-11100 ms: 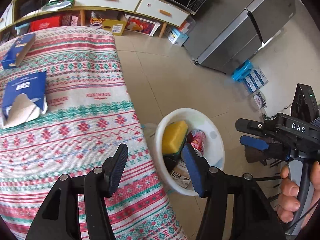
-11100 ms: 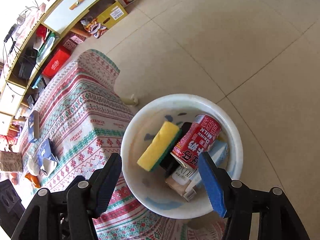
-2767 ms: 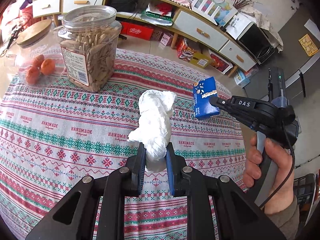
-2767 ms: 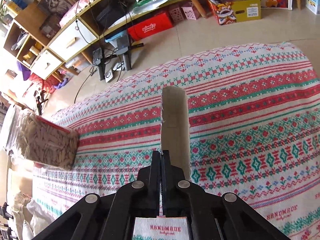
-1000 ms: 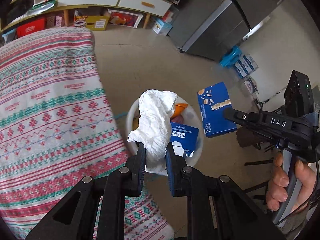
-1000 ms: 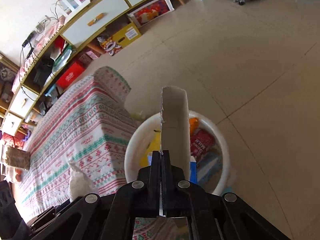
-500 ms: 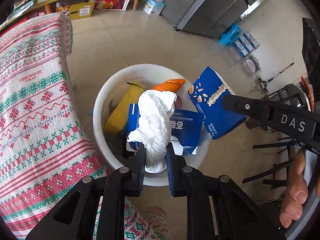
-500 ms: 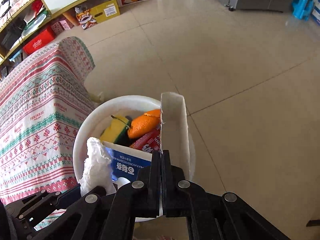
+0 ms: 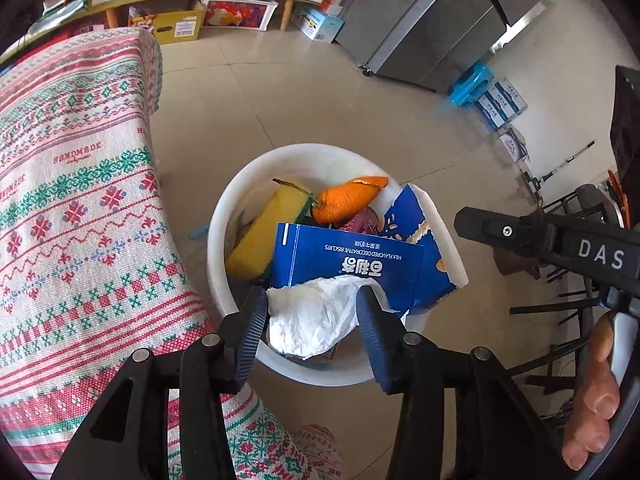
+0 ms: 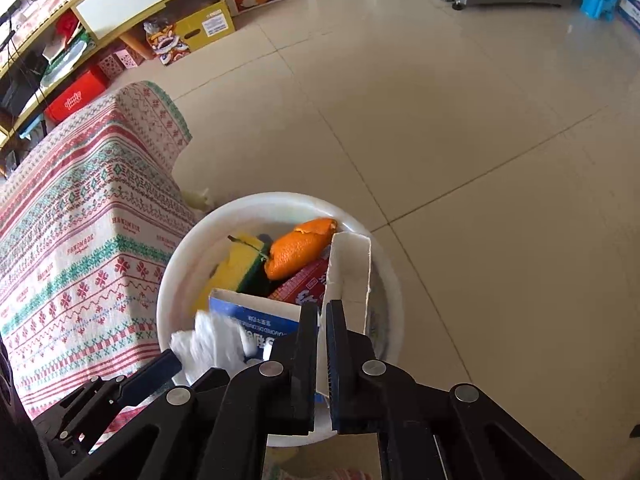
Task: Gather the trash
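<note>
Two tongs hang over a white bin (image 9: 218, 240) on the tiled floor. Crumpled tissue (image 9: 316, 316) lies at the bin's near edge, at lower centre of the left view, between the pads of the left tongs (image 9: 312, 334), whose jaws have just been opening and stand apart without pressing it. Behind it sit a blue box (image 9: 348, 266), orange peel (image 9: 346, 204) and a yellow sponge (image 9: 266, 236). A second blue carton (image 9: 426, 256) leans at the bin's right side; in the right view its white inner face stands between the narrowly parted jaws of the right tongs (image 10: 322, 344), though contact cannot be told. A hand (image 9: 594, 394) shows at lower right. Patterned cloth (image 9: 80, 208) covers the worktop at left.
</note>
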Available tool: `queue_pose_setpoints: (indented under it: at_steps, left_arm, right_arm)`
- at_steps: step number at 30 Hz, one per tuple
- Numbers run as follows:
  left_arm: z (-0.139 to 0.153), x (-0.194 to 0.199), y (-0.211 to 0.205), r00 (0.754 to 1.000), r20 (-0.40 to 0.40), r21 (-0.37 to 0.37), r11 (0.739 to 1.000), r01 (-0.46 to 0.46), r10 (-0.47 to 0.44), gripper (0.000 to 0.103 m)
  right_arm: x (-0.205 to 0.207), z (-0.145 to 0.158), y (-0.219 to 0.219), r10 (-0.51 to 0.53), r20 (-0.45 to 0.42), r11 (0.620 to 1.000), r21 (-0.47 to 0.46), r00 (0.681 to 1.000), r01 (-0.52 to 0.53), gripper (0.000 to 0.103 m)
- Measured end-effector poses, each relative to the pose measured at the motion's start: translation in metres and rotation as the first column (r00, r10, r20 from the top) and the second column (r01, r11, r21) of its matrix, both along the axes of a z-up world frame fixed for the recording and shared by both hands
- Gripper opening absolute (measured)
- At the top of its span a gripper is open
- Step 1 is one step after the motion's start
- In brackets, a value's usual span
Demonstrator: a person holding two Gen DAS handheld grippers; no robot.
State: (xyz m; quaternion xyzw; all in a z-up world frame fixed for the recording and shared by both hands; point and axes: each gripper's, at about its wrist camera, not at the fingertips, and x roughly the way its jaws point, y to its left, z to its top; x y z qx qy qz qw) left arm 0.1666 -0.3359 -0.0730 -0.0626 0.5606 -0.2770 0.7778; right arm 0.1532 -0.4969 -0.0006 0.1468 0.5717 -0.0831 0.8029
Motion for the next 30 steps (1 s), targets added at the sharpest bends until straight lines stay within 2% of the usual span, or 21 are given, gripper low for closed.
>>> queue_pose_setpoints:
  at_steps: [3, 5, 7, 8, 10, 12, 13, 15, 17, 19, 21, 23, 30]
  left_arm:
    - [0.009, -0.003, 0.012, 1.000, 0.005, 0.011, 1.000, -0.024, 0.024, 0.049]
    - [0.020, -0.006, 0.021, 0.999, 0.026, 0.029, 0.999, -0.046, 0.045, 0.050]
    - [0.031, -0.011, 0.030, 0.997, 0.049, 0.069, 0.995, -0.066, 0.063, 0.050]
    - [0.037, -0.013, 0.036, 0.995, 0.065, 0.086, 0.993, -0.080, 0.075, 0.050]
    - [0.051, -0.022, 0.050, 0.990, 0.102, 0.114, 0.987, -0.112, 0.100, 0.054]
    - [0.064, -0.036, 0.067, 0.981, 0.149, 0.154, 0.977, -0.148, 0.125, 0.065]
    - [0.071, -0.044, 0.076, 0.974, 0.181, 0.175, 0.970, -0.168, 0.136, 0.067]
    - [0.088, -0.059, 0.093, 0.953, 0.264, 0.226, 0.950, -0.214, 0.152, 0.073]
    - [0.099, -0.075, 0.113, 0.933, 0.319, 0.262, 0.931, -0.256, 0.167, 0.079]
    - [0.106, -0.089, 0.132, 0.919, 0.347, 0.270, 0.919, -0.288, 0.187, 0.080]
    - [0.112, -0.103, 0.150, 0.907, 0.368, 0.281, 0.905, -0.319, 0.205, 0.081]
    - [0.116, -0.118, 0.163, 0.891, 0.399, 0.294, 0.890, -0.348, 0.217, 0.083]
    - [0.129, -0.154, 0.182, 0.877, 0.435, 0.260, 0.903, -0.341, 0.205, 0.089]
  right_arm:
    - [0.000, 0.002, 0.004, 0.005, 0.005, 1.000, -0.002, 1.000, -0.005, 0.008]
    - [-0.002, 0.006, 0.011, 0.022, 0.021, 1.000, 0.008, 1.000, -0.022, 0.019]
    - [-0.003, 0.009, 0.020, 0.040, 0.038, 0.999, 0.030, 0.998, -0.041, 0.034]
    - [-0.004, 0.010, 0.023, 0.046, 0.043, 0.998, 0.033, 0.998, -0.047, 0.036]
    - [-0.007, 0.013, 0.035, 0.059, 0.050, 0.998, 0.026, 0.997, -0.060, 0.040]
    - [-0.013, 0.018, 0.049, 0.066, 0.066, 0.998, 0.016, 0.996, -0.067, 0.043]
    - [-0.017, 0.021, 0.056, 0.069, 0.081, 0.997, 0.015, 0.994, -0.071, 0.045]
    - [-0.029, 0.029, 0.072, 0.071, 0.122, 0.997, 0.004, 0.990, -0.072, 0.050]
    - [-0.045, 0.037, 0.090, 0.076, 0.163, 0.996, -0.049, 0.984, -0.069, 0.057]
    - [-0.063, 0.043, 0.109, 0.086, 0.213, 0.994, -0.080, 0.973, -0.070, 0.069]
    - [-0.082, 0.044, 0.126, 0.092, 0.250, 0.994, -0.082, 0.964, -0.074, 0.076]
    - [-0.099, 0.040, 0.142, 0.099, 0.269, 0.994, -0.069, 0.958, -0.083, 0.079]
    - [-0.147, 0.039, 0.162, 0.047, 0.328, 0.996, -0.084, 0.944, -0.021, 0.087]
